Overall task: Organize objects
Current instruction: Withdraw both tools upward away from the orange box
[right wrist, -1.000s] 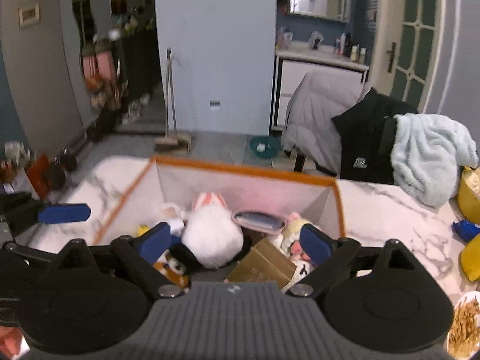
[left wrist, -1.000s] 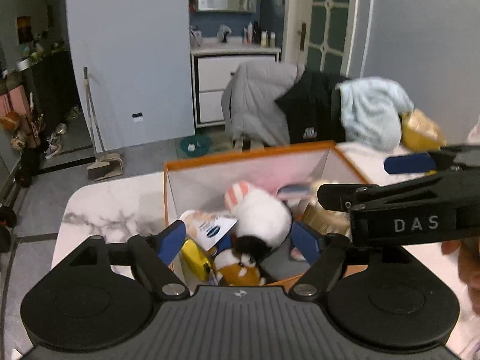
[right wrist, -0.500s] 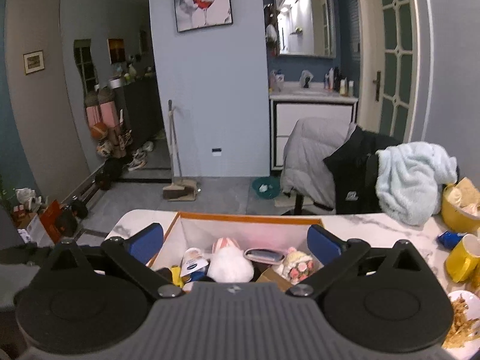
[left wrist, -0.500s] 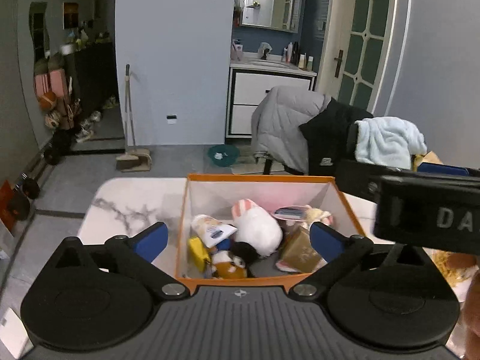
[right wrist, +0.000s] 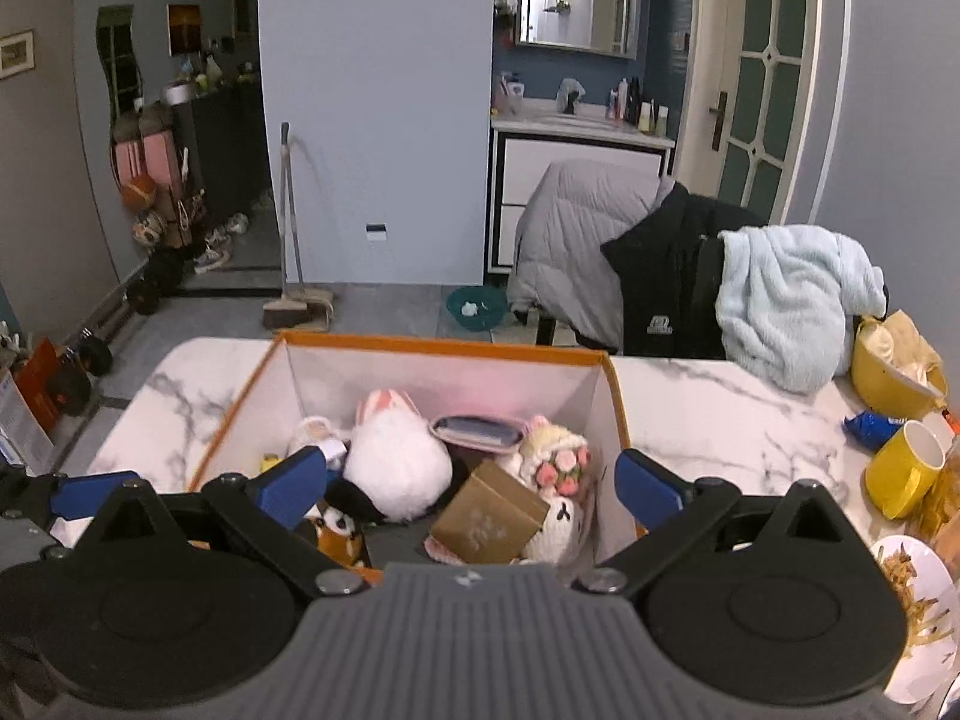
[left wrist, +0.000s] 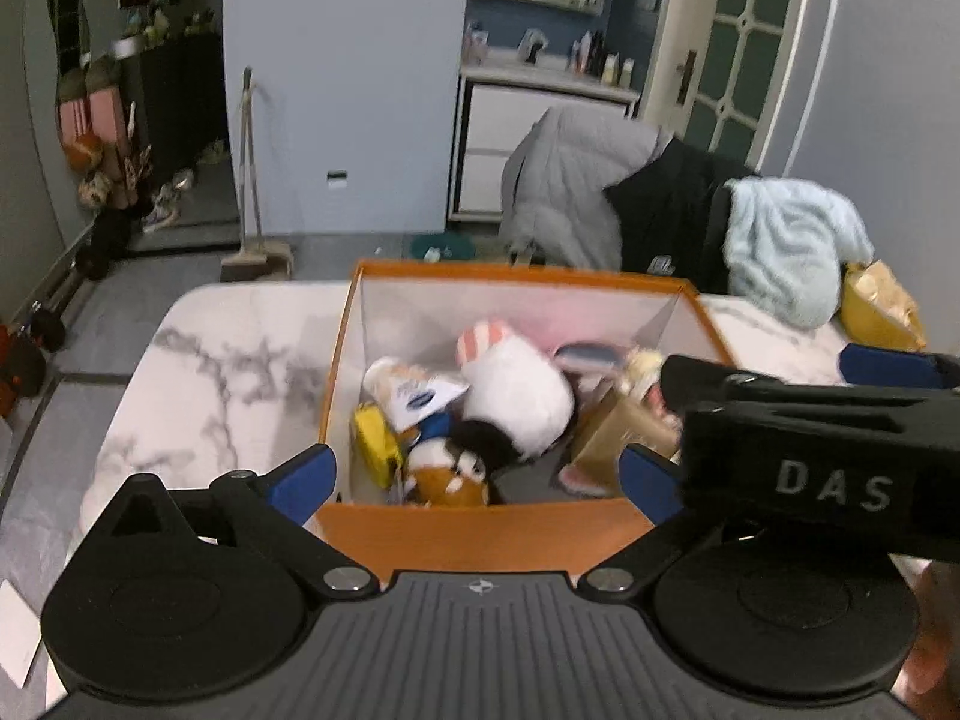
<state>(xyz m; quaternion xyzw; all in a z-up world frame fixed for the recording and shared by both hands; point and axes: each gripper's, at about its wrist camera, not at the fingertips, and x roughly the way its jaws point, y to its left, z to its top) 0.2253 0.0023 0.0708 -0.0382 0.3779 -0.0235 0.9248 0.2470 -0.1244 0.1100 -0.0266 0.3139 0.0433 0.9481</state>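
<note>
From the left wrist view, the left gripper (left wrist: 477, 471) has its blue-tipped fingers (left wrist: 303, 474) spread wide and released, with nothing between them. They straddle the near wall of an open orange-rimmed cardboard box with white inner walls (left wrist: 480, 519), which stands on a white marble-patterned bench (left wrist: 228, 384). Inside the box lies a jumble: a white plush rabbit with pink-striped ears (left wrist: 516, 387) near the middle, a white tube with a blue oval label (left wrist: 414, 393) to its left, a small yellow block (left wrist: 377, 444) by the left wall, an orange and white plush animal (left wrist: 447, 471) at the near wall, and a tan paper packet (left wrist: 624, 429) on the right. The right gripper's black body crosses the right side of this view, just above the box's right edge.

From the right wrist view, the right gripper (right wrist: 471, 486) also has its fingers (right wrist: 645, 486) fully parted and empty, poised over the near end of the same box (right wrist: 432, 348). The rabbit (right wrist: 396, 459) lies left of centre, a golden-brown square carton (right wrist: 489, 519) leans to its right, and a cream doll with pink flowers (right wrist: 555, 456) sits by the right wall. A flat grey pouch (right wrist: 477, 429) rests behind them. On the bench to the right, well apart from the box, stand a yellow mug (right wrist: 906, 468) and a yellow bowl (right wrist: 882, 384).
</note>
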